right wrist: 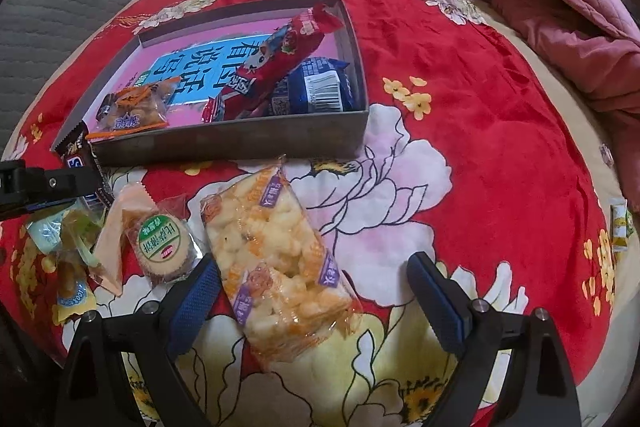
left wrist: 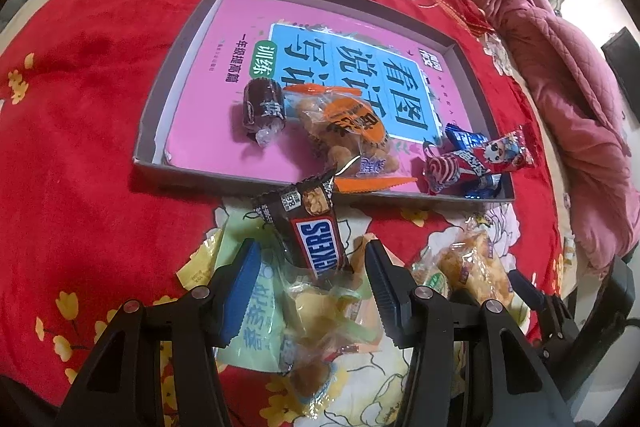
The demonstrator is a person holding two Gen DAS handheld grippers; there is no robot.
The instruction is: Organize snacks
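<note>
Left gripper, at the bottom of its own view: fingers apart, pads pressing on nothing. Between them, a dark chocolate bar, tilted, its upper end over the front wall of the box. Under and around the bar, a heap of small packets, a pale green packet nearest the left finger.

Right gripper, bottom of the right wrist view: fingers wide apart, holding nothing. Lying flat between them, closer to the left finger, a long clear cracker packet. Just left of it, a round cake in its clear wrapper, close to the left fingertip.

Further up in both views, the shallow grey box on a red flowered blanket. Inside, a pink book as the floor, and on it a brown candy roll, an orange packet, a long red packet and a blue packet, the last two in the right corner. At the far right edge, alone, a small yellow packet. Upper right, a bunched pink quilt.
</note>
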